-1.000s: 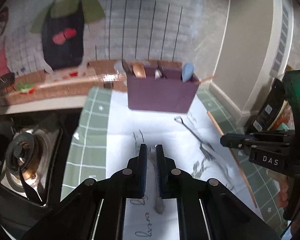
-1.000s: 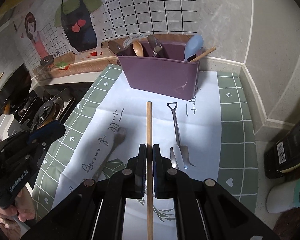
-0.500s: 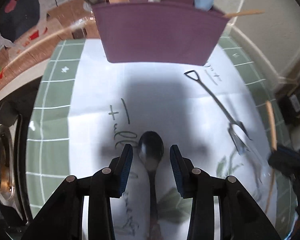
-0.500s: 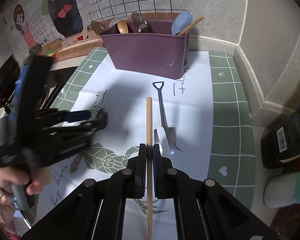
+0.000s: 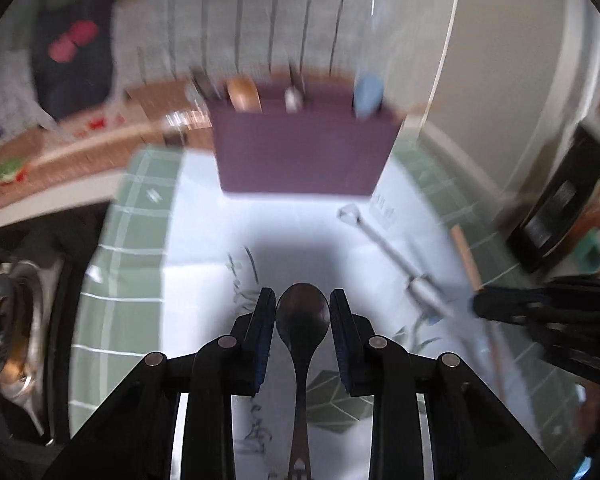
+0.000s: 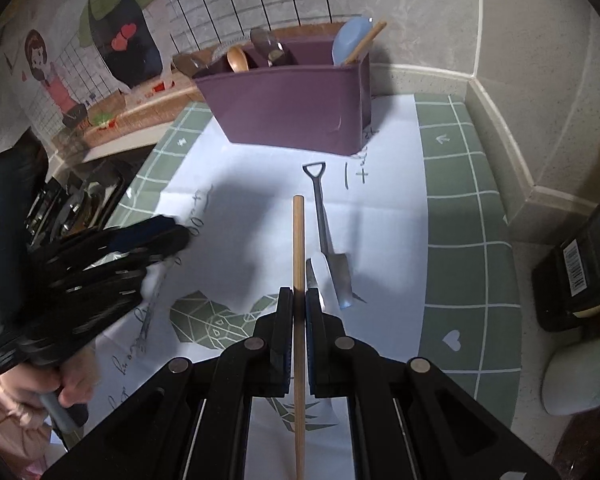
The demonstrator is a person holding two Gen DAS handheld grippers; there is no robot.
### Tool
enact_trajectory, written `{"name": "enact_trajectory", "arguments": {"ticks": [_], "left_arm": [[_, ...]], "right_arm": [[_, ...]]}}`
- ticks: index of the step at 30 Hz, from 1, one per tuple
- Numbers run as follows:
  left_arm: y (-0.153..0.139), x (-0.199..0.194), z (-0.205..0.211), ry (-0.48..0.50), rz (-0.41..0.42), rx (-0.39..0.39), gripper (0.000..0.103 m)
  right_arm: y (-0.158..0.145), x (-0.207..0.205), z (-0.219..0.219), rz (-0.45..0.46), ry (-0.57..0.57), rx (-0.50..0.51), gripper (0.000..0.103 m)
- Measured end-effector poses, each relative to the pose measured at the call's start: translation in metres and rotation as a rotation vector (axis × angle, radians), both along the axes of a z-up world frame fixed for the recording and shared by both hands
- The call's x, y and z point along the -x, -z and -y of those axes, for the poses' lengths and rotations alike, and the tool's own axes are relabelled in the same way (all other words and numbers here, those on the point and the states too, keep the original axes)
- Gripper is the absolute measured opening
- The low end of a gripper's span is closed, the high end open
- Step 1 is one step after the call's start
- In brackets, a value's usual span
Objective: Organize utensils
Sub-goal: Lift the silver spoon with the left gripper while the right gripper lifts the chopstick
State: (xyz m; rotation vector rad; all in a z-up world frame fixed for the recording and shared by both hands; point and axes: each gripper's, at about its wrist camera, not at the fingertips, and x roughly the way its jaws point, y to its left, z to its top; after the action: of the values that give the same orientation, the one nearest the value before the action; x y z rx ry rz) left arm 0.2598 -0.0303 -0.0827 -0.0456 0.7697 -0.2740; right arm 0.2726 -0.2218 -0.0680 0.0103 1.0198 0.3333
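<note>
Between my left claw's (image 5: 302,312) pads sits a dark metal spoon (image 5: 302,322), bowl fwd, handle running back under the claw. Pads flank the bowl w/ a thin gap each side, so jaws are apart, not pressing; they've just been closing in on it. Spoon lies on the white printed paper (image 5: 204,280).

My right claw (image 6: 299,300) is clamped tight on a wooden chopstick (image 6: 299,248), which sticks out fwd past the tips and back under the body. Just right of those tips lies a shovel-shaped metal spoon (image 6: 327,240) flat on the paper (image 6: 388,208), blade end near the claw, D-handle pointing away; blade's bottom corner slips behind the right finger, can't tell if it touches.

Left of my right claw I see the left claw (image 6: 156,236), blurred, w/ my hand (image 6: 72,384) gripping its handle lower down.

Paper lies over a green grid mat (image 6: 460,200). Farther ahead of both claws, at the paper's far end, stands the purple utensil caddy (image 6: 292,108), upright, w/ a wooden spoon (image 6: 238,60), metal utensils, a blue spoon (image 6: 350,38) and another chopstick (image 6: 366,42) poking out the top. Beyond it, the tiled wall.
</note>
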Motion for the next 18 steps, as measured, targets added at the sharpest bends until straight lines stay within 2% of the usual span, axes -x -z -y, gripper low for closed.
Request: {"name": "enact_trajectory", "arguments": {"ticks": [2, 5, 9, 18], "left_arm": [[-0.017, 0.018, -0.011, -0.020, 0.068, 0.039, 0.029], [-0.033, 0.035, -0.019, -0.045, 0.122, 0.058, 0.029], [-0.047, 0.048, -0.025, -0.054, 0.163, 0.043, 0.029], [-0.070, 0.068, -0.026, -0.062, 0.199, 0.031, 0.029]], "right_arm": [[-0.005, 0.003, 0.000, 0.020, 0.003, 0.003, 0.005], [-0.013, 0.010, -0.002, 0.045, 0.001, -0.001, 0.005], [-0.023, 0.016, -0.006, 0.076, -0.009, -0.001, 0.005], [-0.054, 0.035, -0.014, 0.155, -0.035, 0.015, 0.005]]}}
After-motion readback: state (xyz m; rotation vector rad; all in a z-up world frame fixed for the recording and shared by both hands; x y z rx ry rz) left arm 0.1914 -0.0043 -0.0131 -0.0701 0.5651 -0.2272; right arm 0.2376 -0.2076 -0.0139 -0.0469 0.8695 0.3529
